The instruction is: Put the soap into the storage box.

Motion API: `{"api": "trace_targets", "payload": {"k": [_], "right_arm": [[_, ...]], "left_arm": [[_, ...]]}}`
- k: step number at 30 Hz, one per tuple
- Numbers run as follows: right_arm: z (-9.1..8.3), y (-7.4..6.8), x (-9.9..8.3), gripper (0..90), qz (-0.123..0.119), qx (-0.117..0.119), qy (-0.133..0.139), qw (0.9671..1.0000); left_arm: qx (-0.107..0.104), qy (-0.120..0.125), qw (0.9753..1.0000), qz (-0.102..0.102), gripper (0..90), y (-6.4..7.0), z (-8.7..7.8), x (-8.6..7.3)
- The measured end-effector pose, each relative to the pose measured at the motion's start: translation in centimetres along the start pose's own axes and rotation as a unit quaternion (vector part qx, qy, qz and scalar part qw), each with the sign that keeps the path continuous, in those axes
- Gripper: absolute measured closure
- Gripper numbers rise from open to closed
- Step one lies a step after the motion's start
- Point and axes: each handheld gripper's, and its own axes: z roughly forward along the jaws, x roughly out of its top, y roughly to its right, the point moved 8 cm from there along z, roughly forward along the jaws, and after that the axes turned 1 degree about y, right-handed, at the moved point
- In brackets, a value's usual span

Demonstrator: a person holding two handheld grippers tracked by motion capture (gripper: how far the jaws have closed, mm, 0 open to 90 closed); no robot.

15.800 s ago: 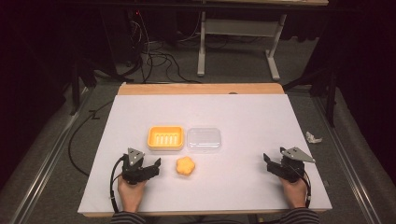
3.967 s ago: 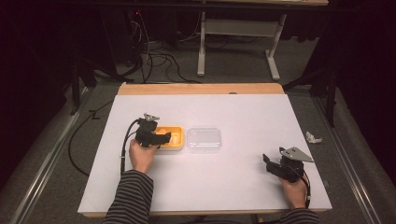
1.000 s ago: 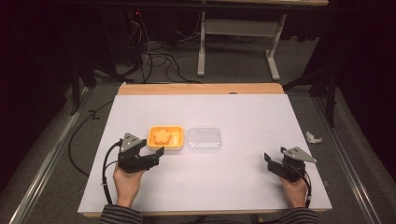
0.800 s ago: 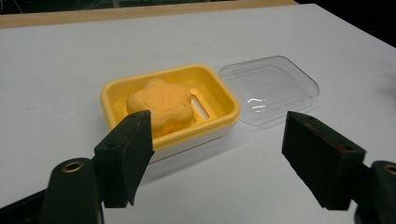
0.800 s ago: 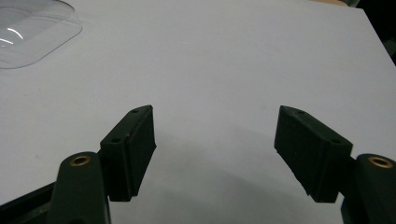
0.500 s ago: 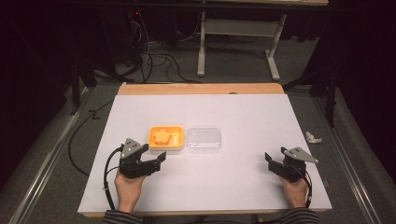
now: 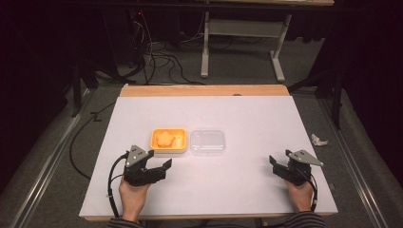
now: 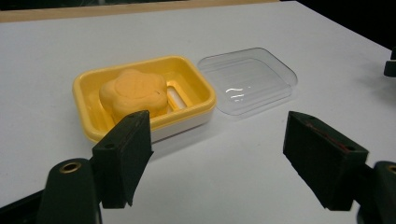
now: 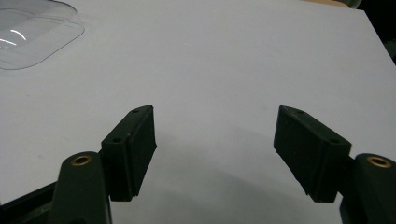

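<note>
Meanwhile, the left hand-held gripper (image 7: 161, 167) rested on the white table (image 7: 247, 114) near its six o'clock edge, jaws spread wide and holding nothing. At its one o'clock, a short gap away, sat the yellow rectangular plastic soap dish (image 7: 168, 141), with the orange flower-shaped soap bar (image 7: 165, 138) lying inside, toward the dish's nine o'clock end. Touching or just beside the dish's three o'clock rim lay the clear plastic lid (image 7: 207, 141), flat on the table. The right hand-held gripper (image 7: 278, 164) sat near the table's five o'clock corner, jaws likewise wide apart and empty, well apart from the lid. Bare white surface stretched between the two grippers and from the dish to the wooden strip (image 7: 204, 90) at twelve o'clock. A crumpled white scrap (image 7: 319, 140) lay on the floor past the three o'clock edge.
</note>
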Motion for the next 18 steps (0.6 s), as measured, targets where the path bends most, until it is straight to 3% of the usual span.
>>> {"api": "trace_targets", "payload": {"k": [18], "right_arm": [[0.0,-0.1,0.0,29.9,-0.004,0.003,0.002,1.0000]], "left_arm": [[-0.011,-0.014,0.9998,0.004,23.9,1.1,1.6,-1.5]]}}
